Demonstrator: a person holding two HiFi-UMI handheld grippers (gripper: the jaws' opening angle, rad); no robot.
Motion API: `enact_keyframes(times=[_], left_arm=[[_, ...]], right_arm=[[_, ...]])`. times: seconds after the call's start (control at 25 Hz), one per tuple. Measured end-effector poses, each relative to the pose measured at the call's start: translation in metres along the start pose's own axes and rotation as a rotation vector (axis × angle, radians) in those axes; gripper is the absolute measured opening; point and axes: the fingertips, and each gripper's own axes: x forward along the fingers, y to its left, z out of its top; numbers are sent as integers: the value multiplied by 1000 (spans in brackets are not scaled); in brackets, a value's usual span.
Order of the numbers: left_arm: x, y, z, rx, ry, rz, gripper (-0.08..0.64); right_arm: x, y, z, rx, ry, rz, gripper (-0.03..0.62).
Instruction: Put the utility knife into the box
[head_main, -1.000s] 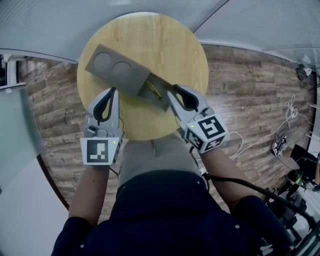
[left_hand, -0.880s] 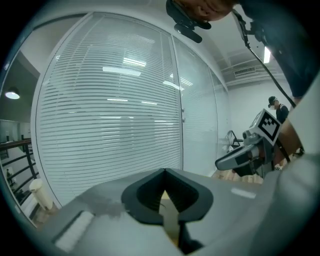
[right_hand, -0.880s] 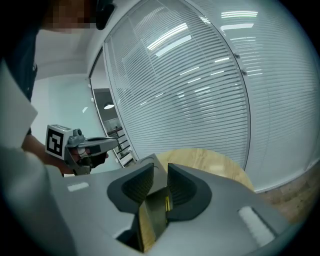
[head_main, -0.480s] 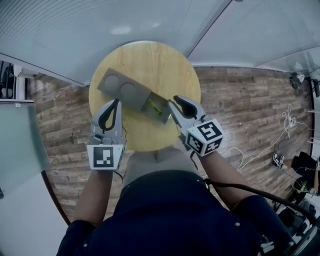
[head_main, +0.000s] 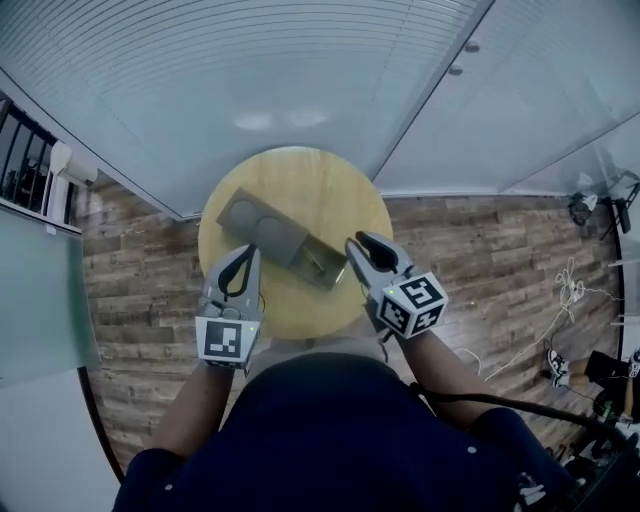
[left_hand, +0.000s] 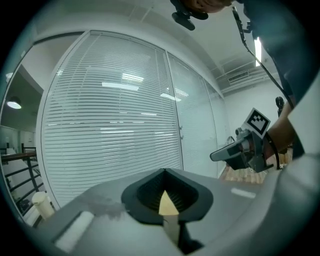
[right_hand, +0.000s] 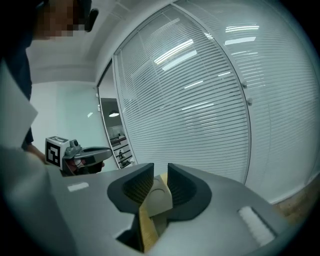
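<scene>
1. Round wooden counter (head_main: 300, 185) seen from above, with a grey box (head_main: 262, 232) lying diagonally on it. The closed end points to the far-left edge and the open end sits near the centre, angled toward the near-right edge.
2. Utility knife (head_main: 314, 262): a thin yellowish sliver lying inside the open end of the box. It is small in the head view, so I'm fairly sure it's the knife but not certain. Neither claw touches it.
3. Left claw (head_main: 249, 252): tips pressed together with nothing between them. Only a small wedge of counter shows through behind the pads in the left gripper view. It hangs over the near-left edge of the counter, just beside the box's long side, and I can't tell if it touches.
4. Right claw (head_main: 356, 244): a narrow gap between the pads, gripping nothing. Through the gap the right gripper view shows the box top with a round recess and the counter beyond. It sits over the right edge of the counter, near the box's open end and apart from it.
5. Both claws point away from the person toward the blinds (head_main: 250, 70). Their marker cubes face up toward the head camera.
6. Plank floor (head_main: 470, 250) surrounds the counter, and a cable (head_main: 500, 385) trails from the right arm.
</scene>
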Motion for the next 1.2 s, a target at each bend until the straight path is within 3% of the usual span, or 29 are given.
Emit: enact_keyframes(times=[0.16,0.44,0.64,0.92,1.2], left_arm=[[-2,4,14,9,-9,23,3],[-3,16,35,26,-40,23,3],[0,20,33,79,-23,34,3],[3,26,36,52,-34,51,3],[0,40,38,68,-28,90,3]], right_arm=[[-8,-7,9,-13,7,-18,94],[-15,-10,39,-32,-80,-69,83],[-31,-13,61,-67,-172,-102,11],[-37,-7,73,-92,-227,-41,8],[-37,-5,64,-101,-222,-45,8]])
